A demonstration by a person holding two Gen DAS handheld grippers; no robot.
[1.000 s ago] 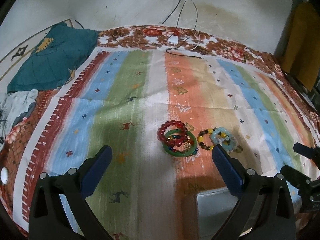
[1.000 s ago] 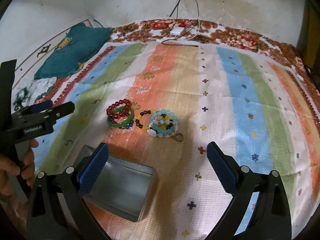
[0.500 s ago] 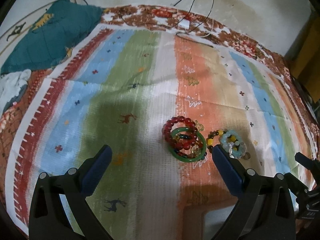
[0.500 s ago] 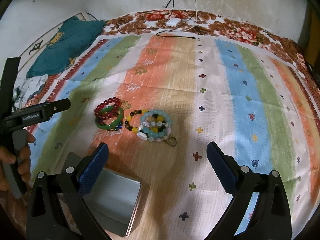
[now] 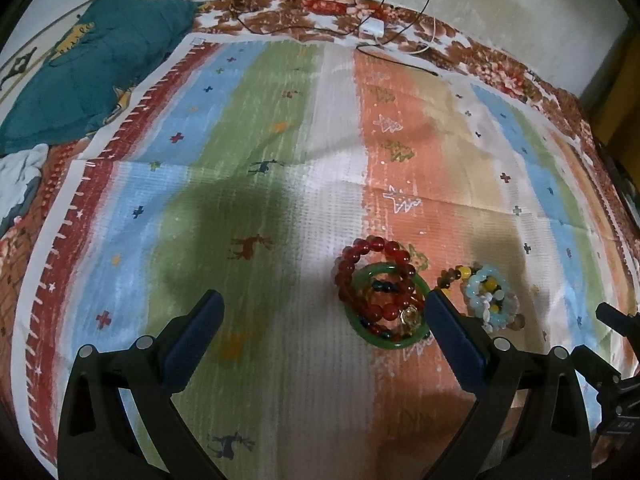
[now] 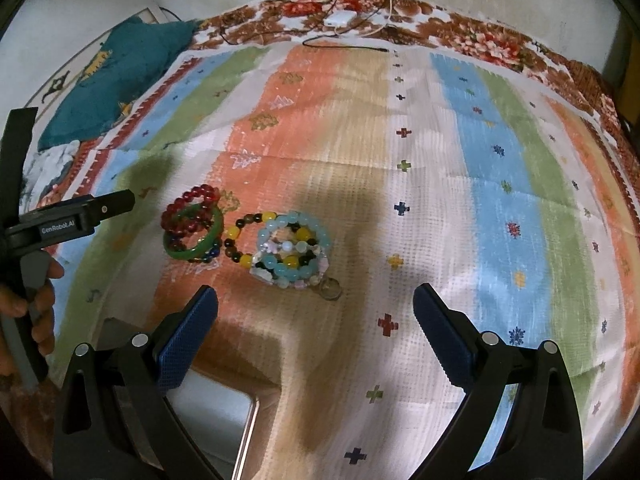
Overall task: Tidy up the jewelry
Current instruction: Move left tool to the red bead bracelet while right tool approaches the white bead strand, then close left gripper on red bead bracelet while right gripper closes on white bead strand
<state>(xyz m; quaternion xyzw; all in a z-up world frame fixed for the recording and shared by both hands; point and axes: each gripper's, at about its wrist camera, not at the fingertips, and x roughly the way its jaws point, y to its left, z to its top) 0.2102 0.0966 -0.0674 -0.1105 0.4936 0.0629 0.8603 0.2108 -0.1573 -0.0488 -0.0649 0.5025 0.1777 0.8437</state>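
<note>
Striped woven cloth (image 5: 280,160) fills your left wrist view. Your left gripper (image 5: 322,312) hovers with its jaws wide apart and nothing between them. Just ahead, against its right finger, lies the green bangle (image 5: 362,330) with a red bead bracelet (image 5: 374,246) looped over it. A pale blue bead bracelet (image 5: 490,302) and a yellow and dark bead strand (image 5: 454,276) lie just beyond that finger.

From the right wrist view, your right gripper (image 6: 316,316) is likewise spread and empty. The pale blue cluster sits ahead of its left finger; the bangle pile lies further left. An open metal tin (image 6: 224,420) lies below and behind that finger.

Assessment: approach stage, nothing yet picked. Next, lower one gripper over a single bracelet, close on its rim without dragging neighbours, then carry it to the tin.
</note>
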